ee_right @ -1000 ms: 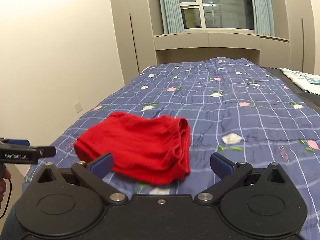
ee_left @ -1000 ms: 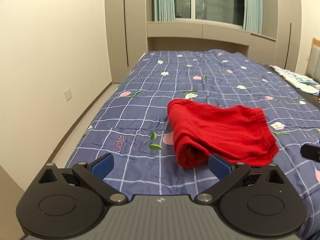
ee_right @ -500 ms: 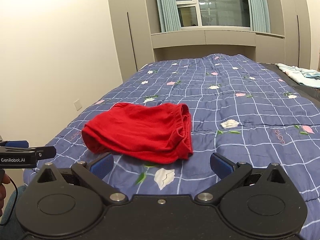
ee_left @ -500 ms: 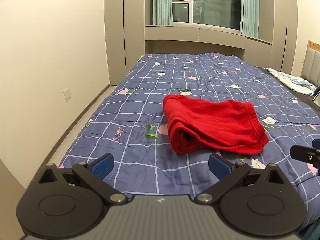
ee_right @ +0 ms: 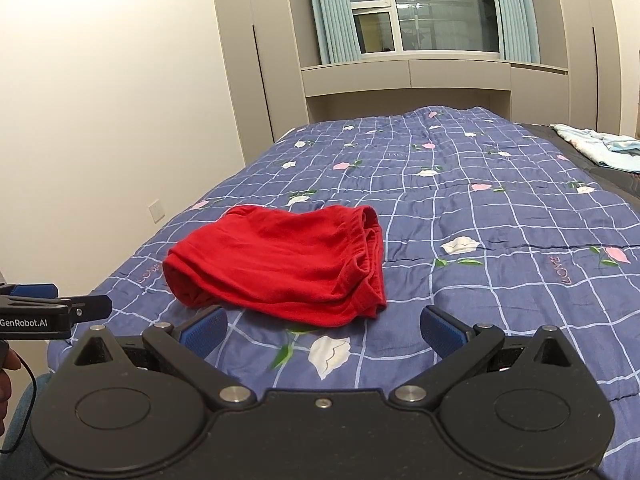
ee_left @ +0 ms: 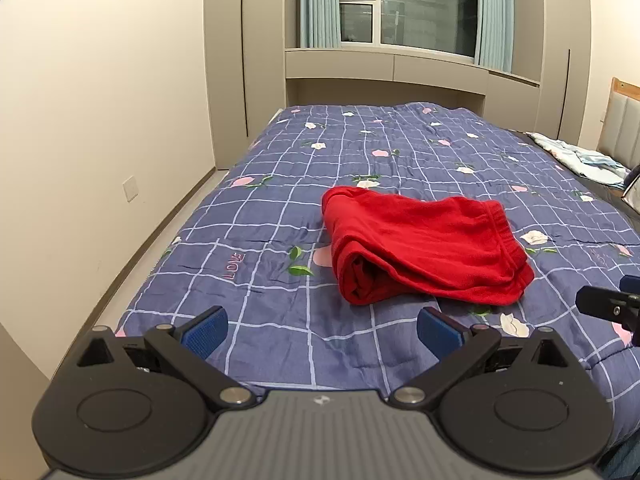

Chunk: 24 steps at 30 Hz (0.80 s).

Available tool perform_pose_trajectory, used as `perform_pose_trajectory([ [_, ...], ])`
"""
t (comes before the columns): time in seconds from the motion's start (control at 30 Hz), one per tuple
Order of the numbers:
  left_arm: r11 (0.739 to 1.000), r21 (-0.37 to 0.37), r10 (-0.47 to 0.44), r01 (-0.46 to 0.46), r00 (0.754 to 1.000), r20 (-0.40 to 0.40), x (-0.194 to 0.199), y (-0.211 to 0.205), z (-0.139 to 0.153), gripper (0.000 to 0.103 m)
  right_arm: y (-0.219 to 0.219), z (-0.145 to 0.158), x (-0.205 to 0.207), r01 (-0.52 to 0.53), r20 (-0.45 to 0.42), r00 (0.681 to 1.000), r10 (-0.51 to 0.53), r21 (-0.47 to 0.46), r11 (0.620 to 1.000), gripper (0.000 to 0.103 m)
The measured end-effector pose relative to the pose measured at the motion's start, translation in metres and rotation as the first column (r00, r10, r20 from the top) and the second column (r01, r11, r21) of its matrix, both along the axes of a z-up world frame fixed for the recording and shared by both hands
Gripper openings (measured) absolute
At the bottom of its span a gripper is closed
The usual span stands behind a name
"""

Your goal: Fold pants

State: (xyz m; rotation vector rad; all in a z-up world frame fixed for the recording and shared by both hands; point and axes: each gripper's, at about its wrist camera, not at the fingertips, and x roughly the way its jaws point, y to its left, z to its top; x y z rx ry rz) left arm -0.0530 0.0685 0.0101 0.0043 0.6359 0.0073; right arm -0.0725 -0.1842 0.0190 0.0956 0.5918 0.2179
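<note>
The red pants (ee_left: 424, 248) lie folded into a compact bundle on the blue checked quilt (ee_left: 280, 208), near the bed's front edge; they also show in the right wrist view (ee_right: 280, 264). My left gripper (ee_left: 322, 332) is open and empty, held back from the pants over the quilt's front edge. My right gripper (ee_right: 324, 330) is open and empty, just short of the bundle's near edge. The elastic waistband (ee_right: 366, 236) faces right. Each gripper's tip shows at the edge of the other's view.
A cream wall (ee_left: 100, 120) and a strip of floor (ee_left: 168, 224) run along the bed's left side. Wardrobes and a curtained window (ee_right: 420, 12) stand beyond the far end. A light blue cloth (ee_right: 596, 146) lies at the far right.
Both grippers have drawn back and up from the pants, which now look farther away. The pants lie still in the same folded shape.
</note>
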Motion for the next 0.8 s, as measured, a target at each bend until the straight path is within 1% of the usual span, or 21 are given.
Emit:
perform_pose_trajectory([
  [0.1,1.0,-0.001,-0.005,0.005,1.0,0.001,0.0,-0.0007,-0.0001,0.103,-0.0006,-0.0007,-0.0008,-0.014,0.005,1.0,0.014,0.022,1.0,0.103],
  [0.23,1.0,0.003,0.004,-0.004,1.0,-0.02,0.0017,-0.0023,-0.0012,0.103,0.002,-0.0008,-0.0016,-0.028,0.012,1.0,0.028,0.018,0.999,0.103],
  [0.3,1.0,0.009,0.008,-0.008,1.0,-0.006,0.0012,-0.0025,-0.0007,0.103,0.0024,-0.0009,-0.0015,-0.031,0.013,0.999,0.031,0.017,0.999,0.103],
  [0.6,1.0,0.008,0.025,-0.025,1.0,-0.017,0.0036,-0.0011,-0.0009,0.103,0.0035,-0.0037,0.0003,-0.033,0.007,0.999,0.033,0.017,0.999,0.103],
  [0.8,1.0,0.01,0.018,-0.018,1.0,-0.017,0.0051,-0.001,-0.0005,0.103,0.001,-0.0053,0.003,-0.021,-0.002,1.0,0.022,0.025,0.999,0.103],
])
